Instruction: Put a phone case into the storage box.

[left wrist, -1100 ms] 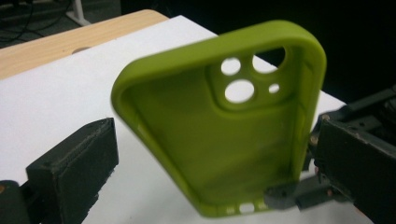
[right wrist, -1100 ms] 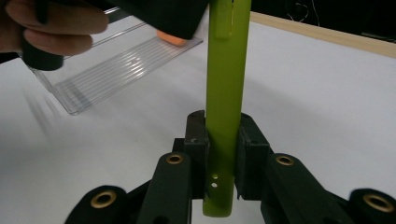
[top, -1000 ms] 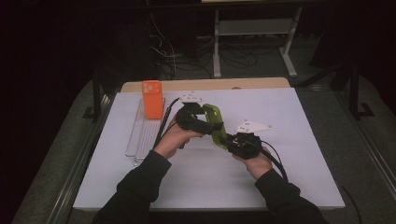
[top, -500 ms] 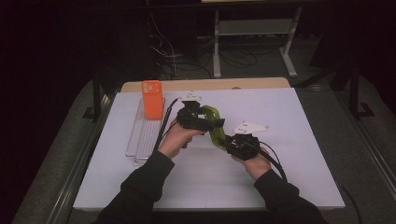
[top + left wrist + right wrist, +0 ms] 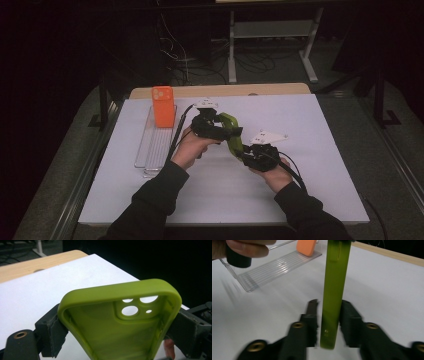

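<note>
You have two phone cases: one green case (image 5: pixel 231 136) and one orange case (image 5: pixel 163 106). You hold two grippers, the left gripper (image 5: pixel 216 128) and the right gripper (image 5: pixel 250 153). One clear tray (image 5: pixel 152 150) lies on one white table (image 5: pixel 300 200).

The high view looks forward and down from above the person's side, taking in the whole white table (image 5: pixel 310 150). The left gripper view sits very close behind the green phone case (image 5: pixel 120 322), facing the table's far wooden edge. The right gripper view (close too) looks along the case's edge (image 5: pixel 334 290) toward the clear tray (image 5: pixel 274 270), which the high view shares (image 5: pixel 155 145).
</note>
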Motion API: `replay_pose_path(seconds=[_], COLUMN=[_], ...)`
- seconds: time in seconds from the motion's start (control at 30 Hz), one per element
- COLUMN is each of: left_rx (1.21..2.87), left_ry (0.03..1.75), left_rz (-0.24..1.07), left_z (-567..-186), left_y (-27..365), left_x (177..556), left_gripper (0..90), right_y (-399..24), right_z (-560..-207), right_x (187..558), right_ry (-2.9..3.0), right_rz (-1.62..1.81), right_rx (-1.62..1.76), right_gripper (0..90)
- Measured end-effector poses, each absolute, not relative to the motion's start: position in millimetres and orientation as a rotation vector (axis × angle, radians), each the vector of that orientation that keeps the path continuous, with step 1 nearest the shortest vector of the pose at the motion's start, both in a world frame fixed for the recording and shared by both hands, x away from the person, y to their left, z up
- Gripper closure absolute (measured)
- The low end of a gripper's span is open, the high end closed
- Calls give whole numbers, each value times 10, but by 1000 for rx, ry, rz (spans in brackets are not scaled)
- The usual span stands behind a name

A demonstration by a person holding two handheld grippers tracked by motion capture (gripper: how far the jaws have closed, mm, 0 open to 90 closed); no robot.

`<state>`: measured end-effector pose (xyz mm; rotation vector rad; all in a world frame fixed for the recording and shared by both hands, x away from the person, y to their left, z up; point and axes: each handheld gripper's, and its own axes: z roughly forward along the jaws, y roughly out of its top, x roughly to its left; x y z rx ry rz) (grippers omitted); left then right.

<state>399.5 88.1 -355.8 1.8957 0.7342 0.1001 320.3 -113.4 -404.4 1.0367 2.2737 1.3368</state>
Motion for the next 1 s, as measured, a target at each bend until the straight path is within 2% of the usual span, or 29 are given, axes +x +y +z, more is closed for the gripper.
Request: replay_pose_path(seconds=[0.27, 0.57, 0.67, 1.0], left_rx=[1917, 1921, 1920, 1937], left_ry=[755, 782, 792, 823], left_rz=[159, 201, 224, 295], left_z=[-3459, -3315, -3243, -3016], left_y=[980, 1139, 1212, 1462], left_x=[4062, 4087, 4097, 4147], left_gripper=[141, 144, 144, 144], right_y=[-1324, -1630, -1689, -1745], right_z=[-4069, -4099, -4123, -4244], right_x=[3203, 3159, 3156, 3066], right_ry=[2340, 2346, 2343, 2367], right_rz=[1267, 1234, 1245, 1167], right_rx=[1050, 1087, 1094, 1040], right_gripper=[400, 231, 135, 15])
